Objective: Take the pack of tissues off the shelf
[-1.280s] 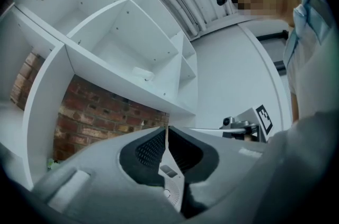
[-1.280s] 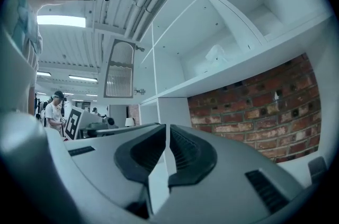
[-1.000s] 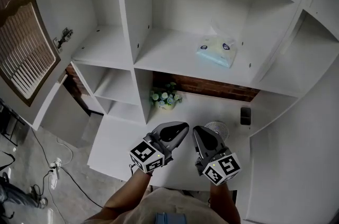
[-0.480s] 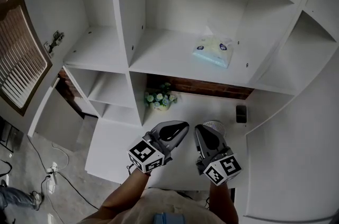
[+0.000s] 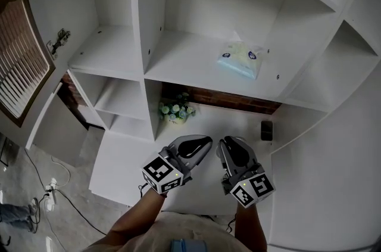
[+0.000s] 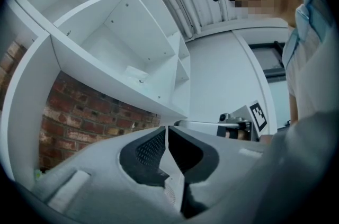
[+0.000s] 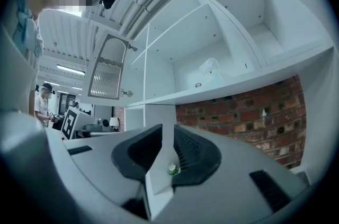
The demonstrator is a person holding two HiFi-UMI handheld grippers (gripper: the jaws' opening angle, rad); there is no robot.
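Observation:
The pack of tissues [image 5: 241,58], pale with a clear wrapper, lies on the white shelf [image 5: 178,63] in the middle compartment, right of centre. It also shows in the right gripper view, up on the shelf board as the tissues [image 7: 209,73]. Both grippers hang low in front of the desk, well below and short of the pack. My left gripper [image 5: 207,140] is shut and empty, its tips together [image 6: 167,128]. My right gripper [image 5: 232,142] stands a little open with nothing between its pads [image 7: 168,127]; its jaws have just been opening.
A small pot of flowers [image 5: 172,111] stands on the white desk [image 5: 125,161] under the shelf, with a brick wall [image 5: 220,99] behind. A small dark object [image 5: 266,130] sits at the desk's right. A louvred cabinet door [image 5: 21,60] hangs open at left. Cables [image 5: 47,194] lie on the floor.
The right gripper's jaws have parted slightly. Both hands stay in about the same place below the shelf, and the head view has shifted a little.

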